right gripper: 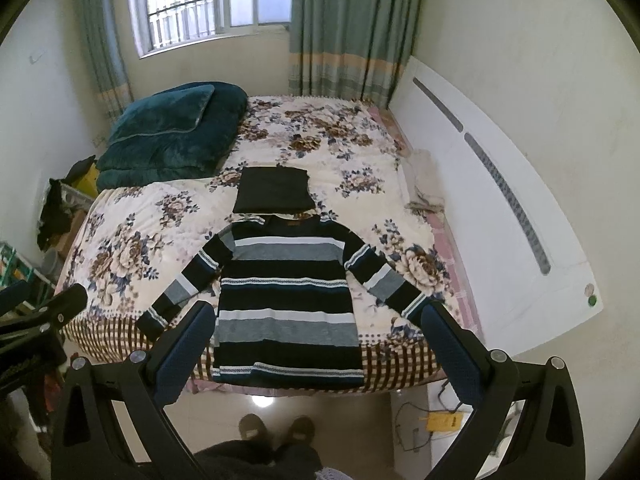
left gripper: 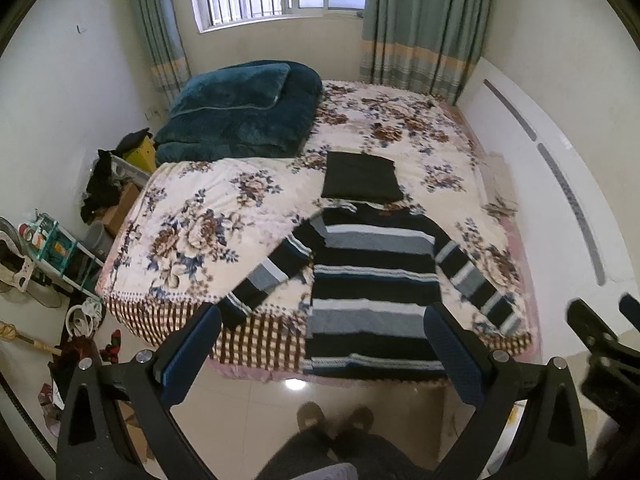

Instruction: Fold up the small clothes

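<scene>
Striped sweater (right gripper: 288, 308), lower centre, flat and unfolded on bed (right gripper: 132, 240); dark garment (right gripper: 274, 196) above it, folded. Left hand-held gripper (left gripper: 320, 344) and right hand-held gripper (right gripper: 316, 344) wide, empty.

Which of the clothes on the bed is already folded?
The plain dark garment, a neat rectangle farther up the bed. The striped sweater nearer the foot edge lies spread flat with both sleeves out, unfolded.
</scene>
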`<state>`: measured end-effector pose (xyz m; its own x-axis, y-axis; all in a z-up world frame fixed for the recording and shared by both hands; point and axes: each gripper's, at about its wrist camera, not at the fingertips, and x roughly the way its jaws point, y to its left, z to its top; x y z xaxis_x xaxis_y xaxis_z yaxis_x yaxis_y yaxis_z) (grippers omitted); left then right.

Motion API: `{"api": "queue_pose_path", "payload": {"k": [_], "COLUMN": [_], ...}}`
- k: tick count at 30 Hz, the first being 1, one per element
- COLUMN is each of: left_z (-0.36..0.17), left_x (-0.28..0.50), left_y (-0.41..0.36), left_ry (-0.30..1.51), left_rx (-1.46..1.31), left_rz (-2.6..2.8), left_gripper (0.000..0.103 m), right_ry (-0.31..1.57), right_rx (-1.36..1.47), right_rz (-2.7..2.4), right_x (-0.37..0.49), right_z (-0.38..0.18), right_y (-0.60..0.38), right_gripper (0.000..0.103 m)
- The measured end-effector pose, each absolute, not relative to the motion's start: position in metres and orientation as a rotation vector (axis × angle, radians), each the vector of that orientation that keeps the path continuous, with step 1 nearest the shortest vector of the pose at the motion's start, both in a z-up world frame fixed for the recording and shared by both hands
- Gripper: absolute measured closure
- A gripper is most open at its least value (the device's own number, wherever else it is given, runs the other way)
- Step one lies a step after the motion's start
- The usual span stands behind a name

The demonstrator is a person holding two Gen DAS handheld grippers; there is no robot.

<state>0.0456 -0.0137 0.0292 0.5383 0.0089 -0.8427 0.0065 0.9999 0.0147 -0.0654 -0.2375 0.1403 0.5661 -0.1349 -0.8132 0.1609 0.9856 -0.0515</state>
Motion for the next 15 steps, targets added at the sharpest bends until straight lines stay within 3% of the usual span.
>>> {"api": "queue_pose_path", "payload": {"k": [6, 13, 14, 15], "left_z": [-0.048, -0.175, -0.190, -0.208], "left_x": [0.096, 0.176, 0.182, 0.191], "left_y": [-0.017, -0.055, -0.062, -0.069], "left_ry": [0.998, 1.125, 1.128, 1.135], "left_rx": [0.082, 0.148, 0.160, 0.181], "left_rz": [0.014, 0.054, 0.063, 0.082], "left_gripper": [0.000, 0.000, 0.000, 0.000], "right_ry": [1.035, 1.124, 1.141, 1.147], "right_rx": [0.159, 0.412, 0.471, 0.543], "right_rz": [-0.387, -0.679, -0.713, -0.729], "right_x": [-0.034, -0.026, -0.024, -0.022], "right_z": [0.048, -0.104, -0.133, -0.162], "right_y": [-0.303, -0.457, -0.484, -0.510], "right_gripper": [0.000, 0.000, 0.002, 0.011]}}
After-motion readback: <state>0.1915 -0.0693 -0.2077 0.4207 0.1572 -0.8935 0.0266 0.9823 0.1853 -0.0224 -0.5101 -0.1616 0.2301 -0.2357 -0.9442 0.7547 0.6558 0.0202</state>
